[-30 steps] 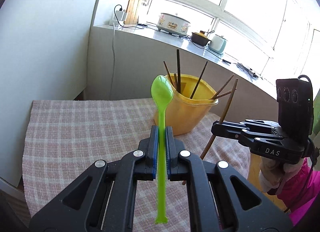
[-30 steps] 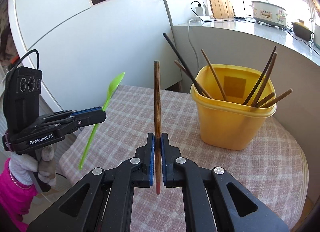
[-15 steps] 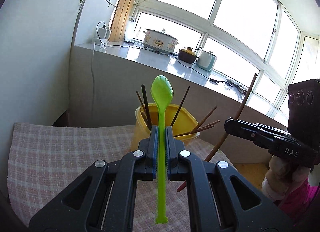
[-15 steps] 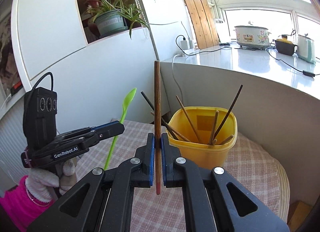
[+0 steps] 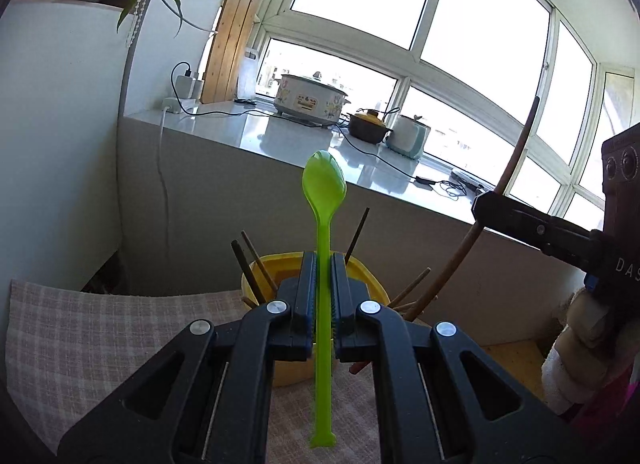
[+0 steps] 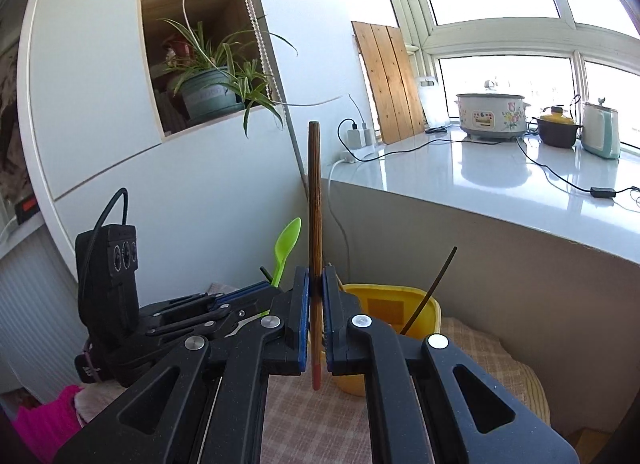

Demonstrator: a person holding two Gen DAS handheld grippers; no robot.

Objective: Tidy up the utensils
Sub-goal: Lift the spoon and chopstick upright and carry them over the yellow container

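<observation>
Left gripper (image 5: 322,296): clenched on the spoon (image 5: 323,240), as in the earlier frames; the grip point on the handle has not shifted.
Right gripper (image 6: 316,300): clenched on the chopstick (image 6: 314,224), the same grip as before.
Change, left view: the bin (image 5: 372,288) sat clear above the jaws a second ago; now it lies low behind them, largely hidden, and the window fills the upper half. The spoon bowl, once over the bin, now stands against the counter (image 5: 280,136) behind the bin.
Change, right view: the bin (image 6: 396,304) has dropped from mid-picture to just behind the jaws, partly covered by the right finger. The shelf with the plant (image 6: 208,88), far above and left of the bin, has come into sight.
Change, between grippers: seen from the right, the left gripper (image 6: 240,296) was well apart a second ago; now it sits just beside the right gripper's fingers, left of the bin.
Spoon: bright green, translucent plastic, oval bowl at the far end, slim straight handle with a small flared foot. It stands upright in line with the fingers, in front of the bin.
Chopstick: dark brown wood with fine grain and a reddish near tip. From the left view it slants up and to the right (image 5: 500,200), right of the bin.
Bin: yellow plastic, holding several dark and brown sticks leaning at mixed angles.
Cloth (image 5: 100,328): pale checked, under the bin.
</observation>
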